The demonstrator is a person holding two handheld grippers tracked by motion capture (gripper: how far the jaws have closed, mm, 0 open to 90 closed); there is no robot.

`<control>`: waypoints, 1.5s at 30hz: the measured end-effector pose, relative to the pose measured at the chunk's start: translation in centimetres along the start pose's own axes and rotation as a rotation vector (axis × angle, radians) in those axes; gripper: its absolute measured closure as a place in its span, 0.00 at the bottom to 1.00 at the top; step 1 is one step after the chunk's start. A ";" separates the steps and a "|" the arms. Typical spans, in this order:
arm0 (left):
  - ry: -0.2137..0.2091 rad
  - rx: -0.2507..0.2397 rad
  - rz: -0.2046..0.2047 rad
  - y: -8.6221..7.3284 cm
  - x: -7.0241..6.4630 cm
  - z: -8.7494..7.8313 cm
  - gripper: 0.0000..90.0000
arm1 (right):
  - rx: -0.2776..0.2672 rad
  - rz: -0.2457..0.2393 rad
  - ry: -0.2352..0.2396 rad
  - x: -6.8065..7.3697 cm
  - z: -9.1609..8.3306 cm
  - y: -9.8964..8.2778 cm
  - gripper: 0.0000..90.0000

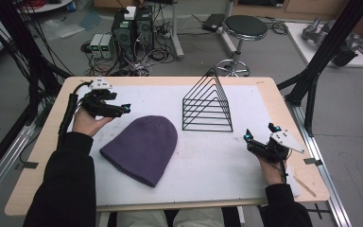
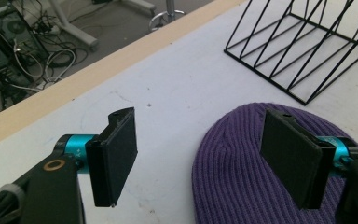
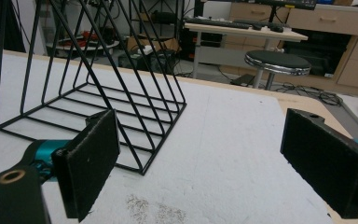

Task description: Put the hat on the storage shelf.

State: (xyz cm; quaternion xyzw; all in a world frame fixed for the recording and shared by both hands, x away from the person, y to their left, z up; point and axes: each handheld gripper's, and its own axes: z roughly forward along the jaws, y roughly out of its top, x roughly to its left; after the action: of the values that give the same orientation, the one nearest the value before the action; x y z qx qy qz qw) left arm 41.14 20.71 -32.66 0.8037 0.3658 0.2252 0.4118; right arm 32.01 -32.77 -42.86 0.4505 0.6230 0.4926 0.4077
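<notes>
The purple beanie (image 1: 142,147) is lying flat near the desk's (image 1: 42,142) front edge. The 2 tongs, left (image 1: 123,109) and right (image 1: 260,135), are being held apart (nothing between them). Farther back, the black wire rack (image 1: 208,106) is standing.

Looks like a robotics lab or workshop: beyond the far edge of the wooden table (image 1: 47,142), computer towers (image 1: 132,28) in a tangle of cables on grey floor, a round black stool (image 1: 245,27) to their right, black metal frame struts (image 1: 331,47) flanking the table, wooden cabinets (image 3: 349,46) behind
</notes>
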 end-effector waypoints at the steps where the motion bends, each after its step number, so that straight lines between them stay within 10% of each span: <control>1: -0.008 0.015 0.007 0.2 -0.1 0.5 0.30 | 0.000 -0.001 0.000 0.0 0.0 0.0 0.12; 23: -0.145 0.160 0.080 2.2 -1.0 7.7 0.29 | 0.014 -0.005 0.012 0.1 0.2 -0.1 0.12; 45: -0.220 0.438 0.088 -1.8 -1.0 14.5 0.26 | 0.009 -0.007 0.018 0.1 0.1 -0.1 0.12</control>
State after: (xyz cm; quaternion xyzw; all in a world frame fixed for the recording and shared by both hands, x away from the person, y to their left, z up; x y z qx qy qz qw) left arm 49.36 13.45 -42.33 0.9085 0.3236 0.0694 0.2551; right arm 32.07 -32.64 -42.94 0.4456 0.6304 0.4925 0.4020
